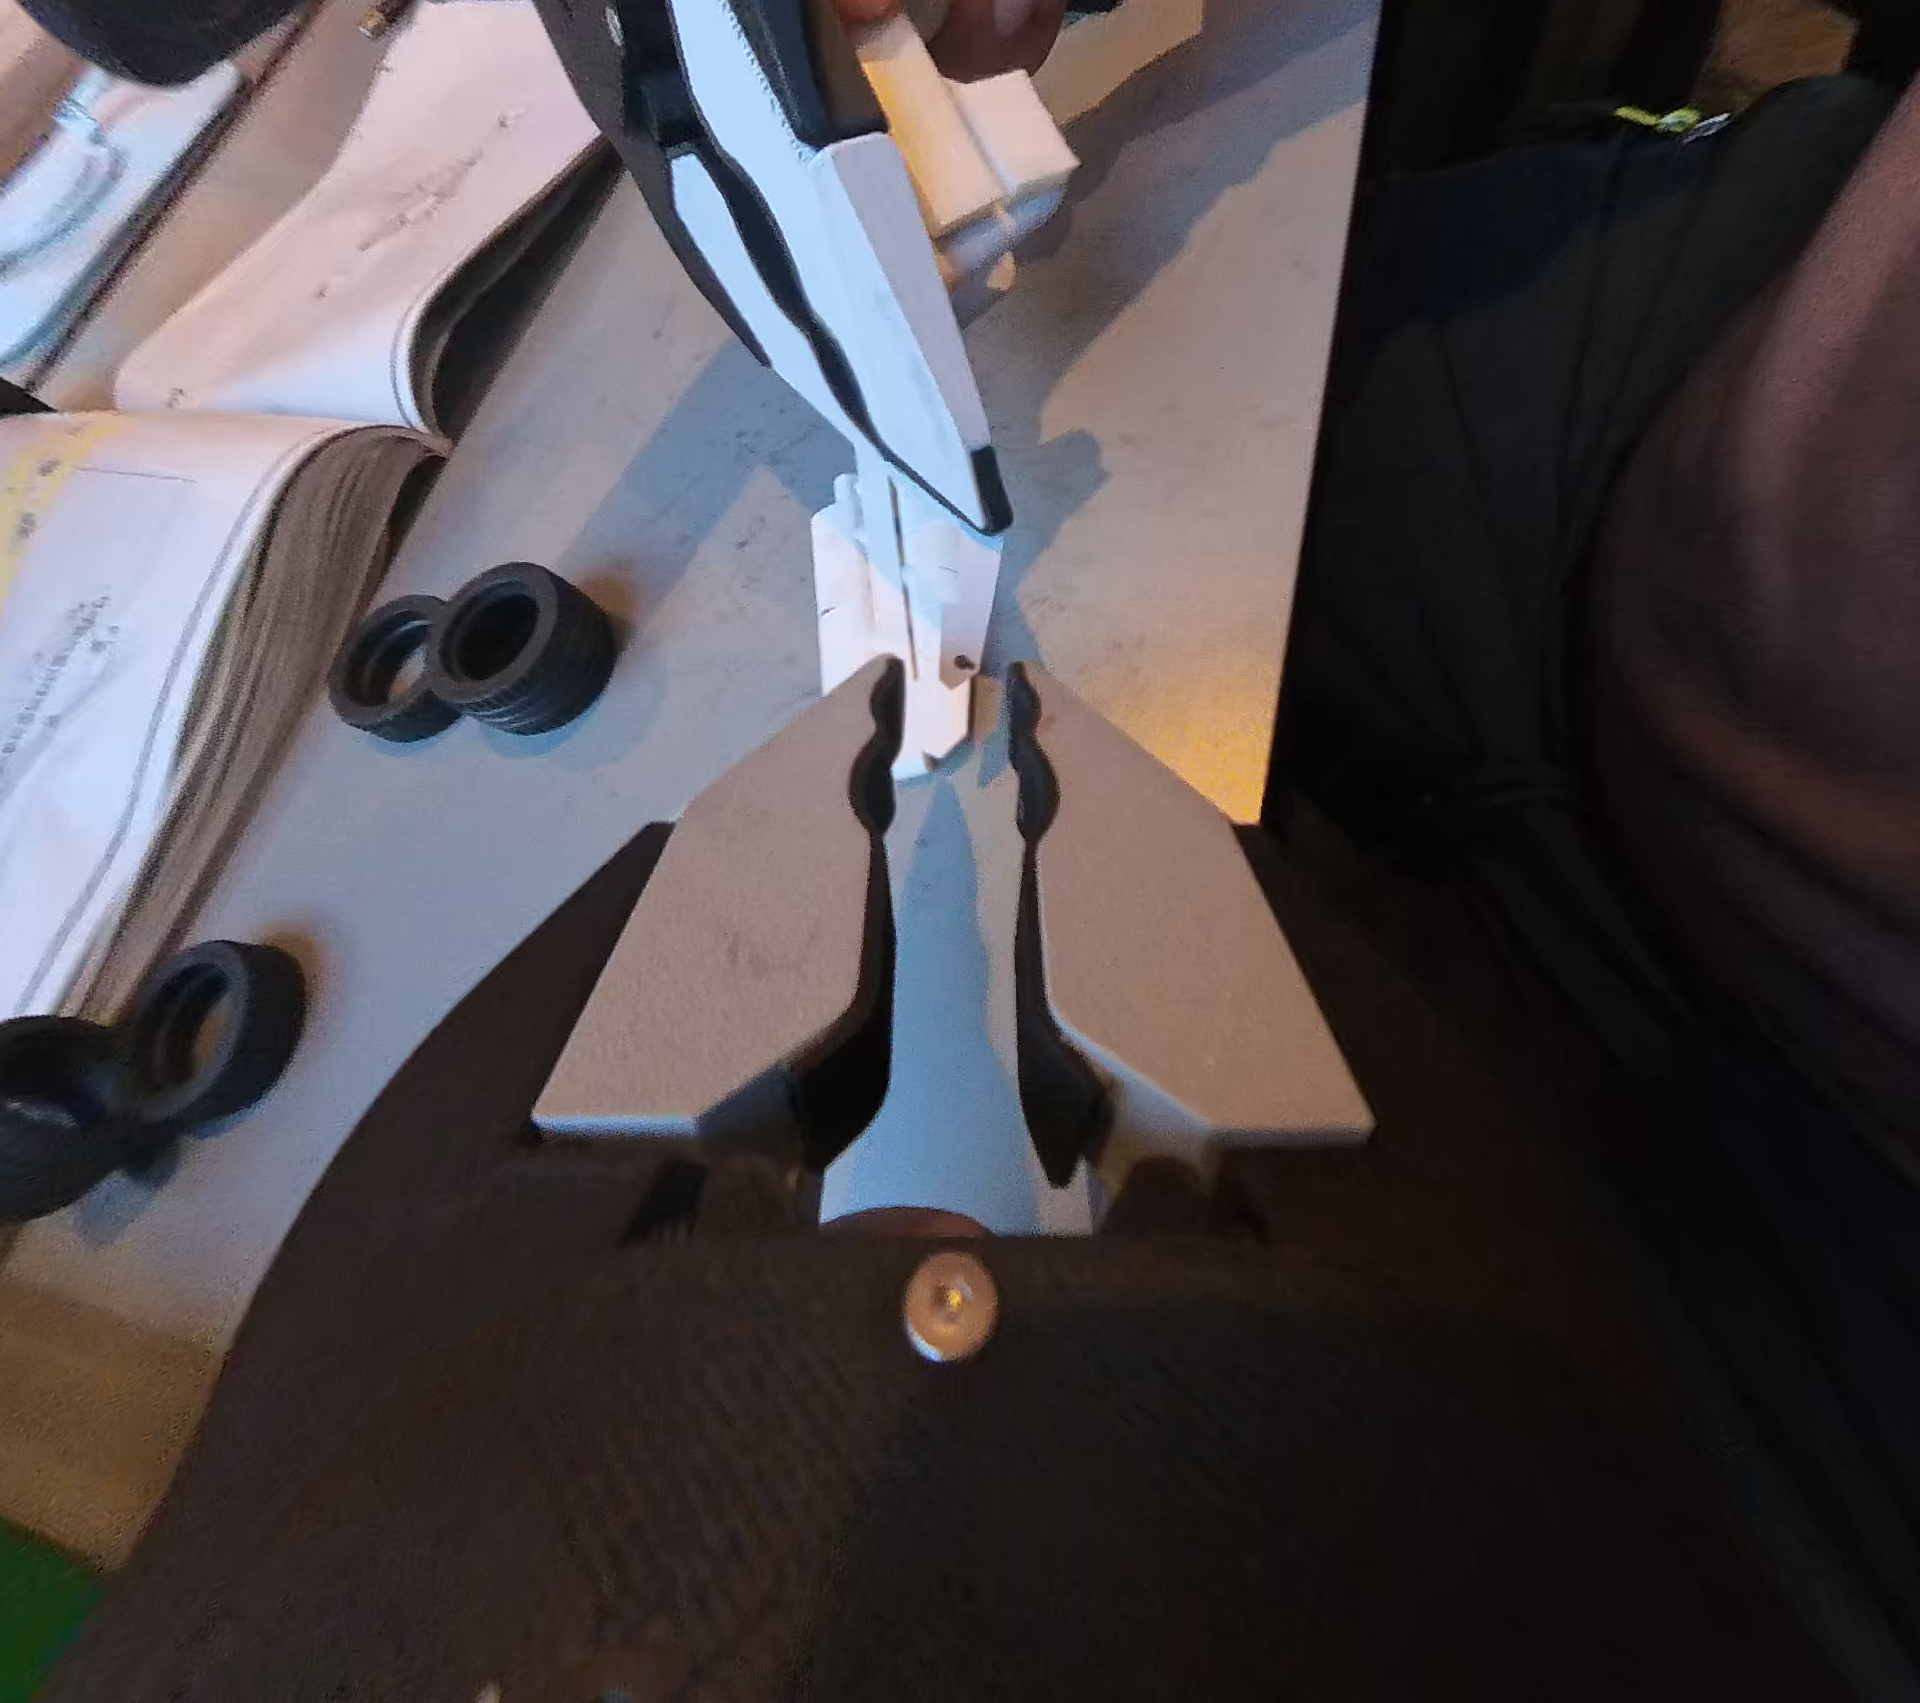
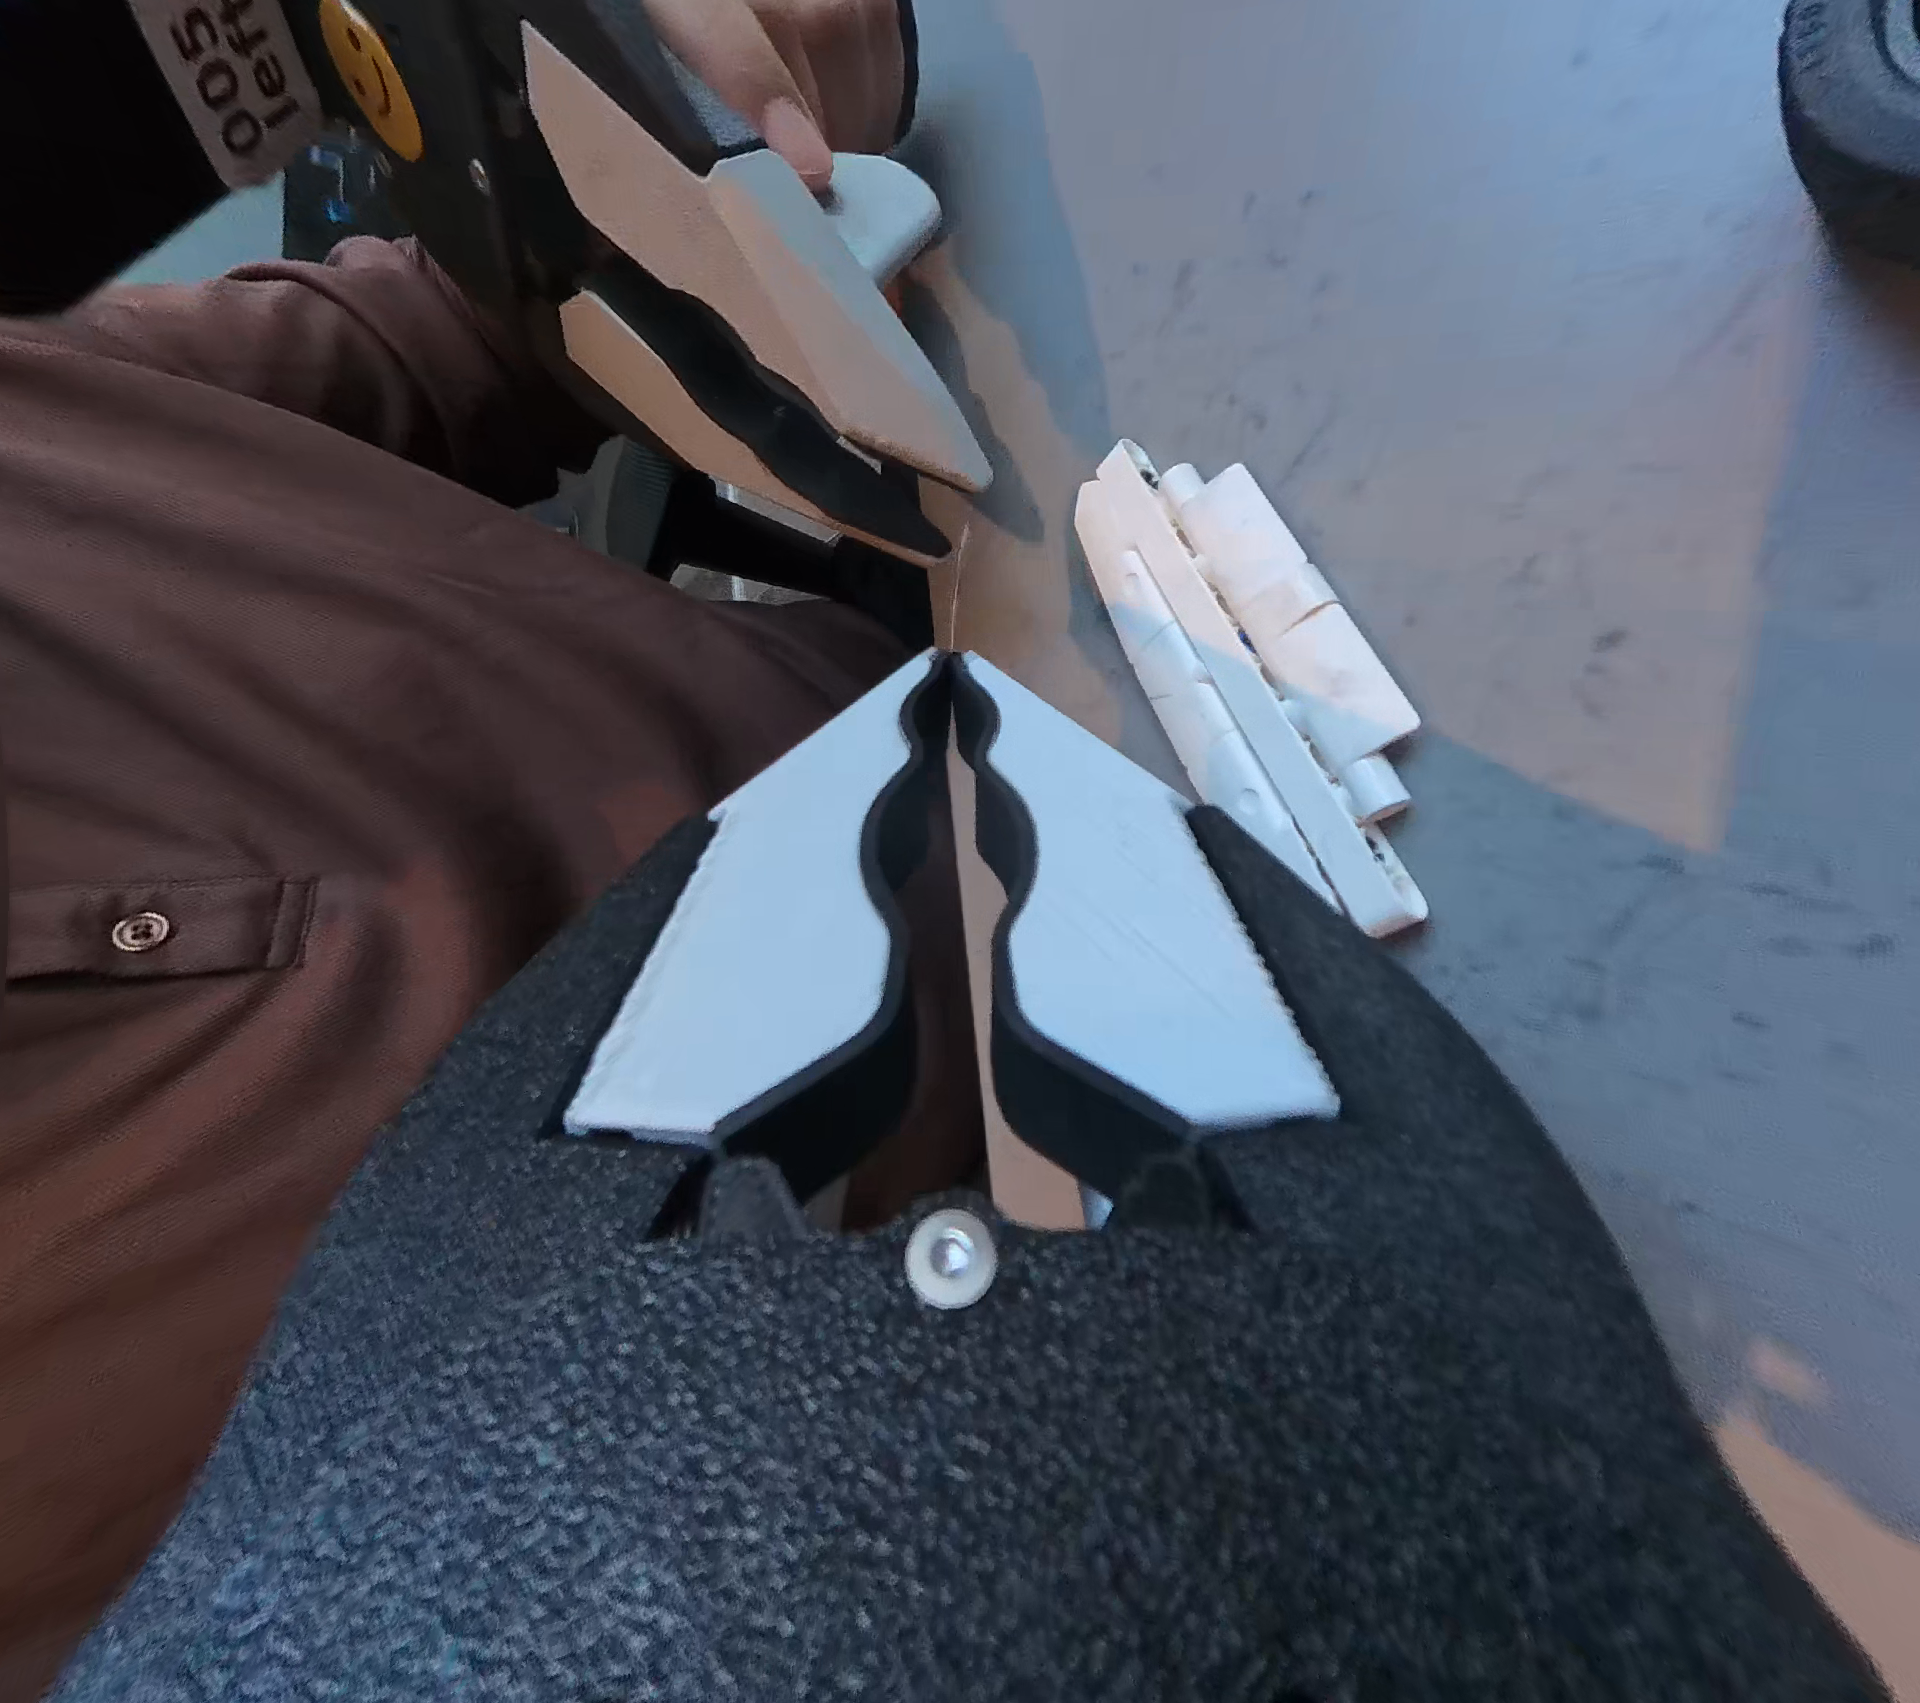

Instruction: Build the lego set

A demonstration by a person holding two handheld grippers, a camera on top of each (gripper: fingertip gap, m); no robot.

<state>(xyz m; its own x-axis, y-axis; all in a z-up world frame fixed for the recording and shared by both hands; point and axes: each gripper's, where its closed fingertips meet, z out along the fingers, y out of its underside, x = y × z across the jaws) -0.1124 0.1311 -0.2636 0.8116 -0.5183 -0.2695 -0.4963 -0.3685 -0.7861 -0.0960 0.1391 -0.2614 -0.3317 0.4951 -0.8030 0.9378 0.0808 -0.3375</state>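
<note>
Left wrist view: left gripper (image 1: 951, 677) jaws, slightly spread, flank a white lego piece (image 1: 902, 614) on the tabletop (image 1: 1143, 365). Right gripper (image 2: 948, 659), jaws pressed together, empty, sits just beside it. Next likely calls for gripping the piece squarely.

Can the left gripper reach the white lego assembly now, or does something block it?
Probably yes: the left gripper is slightly open, right at the white lego assembly; only the shut right gripper crowds it.

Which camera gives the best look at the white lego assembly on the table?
The right wrist view: the white lego assembly lies there nearly whole and unobstructed, only its near end clipped by the right gripper. In the left wrist view it appears end-on, partly hidden by both grippers' tips.
</note>
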